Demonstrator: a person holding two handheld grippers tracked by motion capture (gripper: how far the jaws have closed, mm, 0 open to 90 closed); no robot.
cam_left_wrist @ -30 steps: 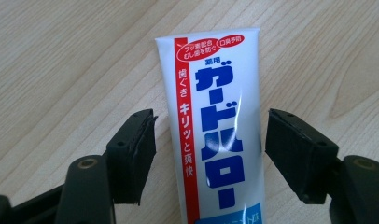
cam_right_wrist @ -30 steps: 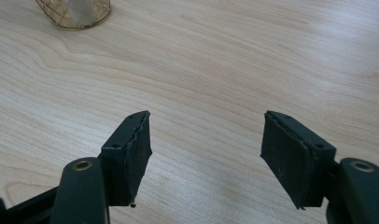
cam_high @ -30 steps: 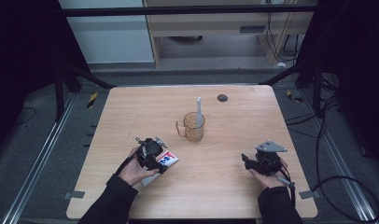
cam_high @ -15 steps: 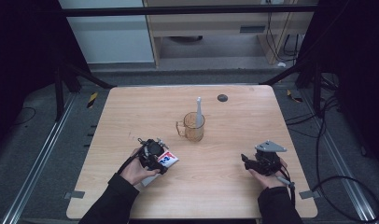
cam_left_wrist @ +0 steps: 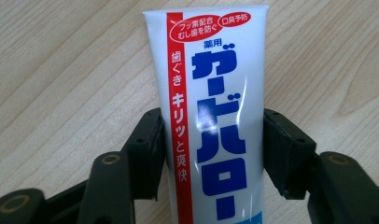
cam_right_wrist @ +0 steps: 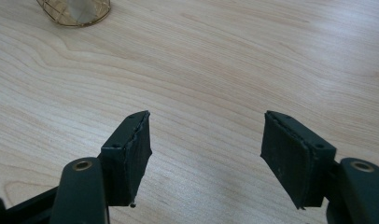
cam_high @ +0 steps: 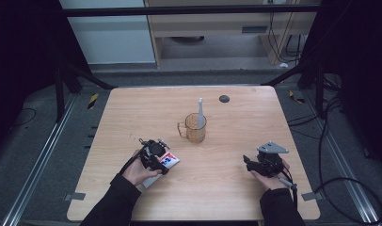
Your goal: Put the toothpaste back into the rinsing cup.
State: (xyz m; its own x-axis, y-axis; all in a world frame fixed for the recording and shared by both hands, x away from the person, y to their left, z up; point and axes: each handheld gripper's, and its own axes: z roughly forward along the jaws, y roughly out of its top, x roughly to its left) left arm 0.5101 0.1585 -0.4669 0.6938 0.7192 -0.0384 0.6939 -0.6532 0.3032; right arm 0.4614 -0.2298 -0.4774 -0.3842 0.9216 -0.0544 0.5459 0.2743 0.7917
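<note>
A pale wooden bench [cam_high: 132,117] stands on a grey floor, with dark frame bars to the left and right and a light cabinet beyond its far edge. Near the middle of the bench stands a clear amber mug [cam_high: 194,128], handle to the left, with a white toothbrush [cam_high: 200,110] upright in it. A small dark round disc [cam_high: 224,98] lies near the far edge.

At the near left, the left gripper [cam_left_wrist: 211,154] has just been closing its jaws around a white toothpaste tube [cam_left_wrist: 215,102] with blue and red print, which lies flat on the bench; both pads now meet the tube's sides. At the near right, the right gripper [cam_right_wrist: 206,154] rests low over bare wood, jaws spread with nothing between them.
</note>
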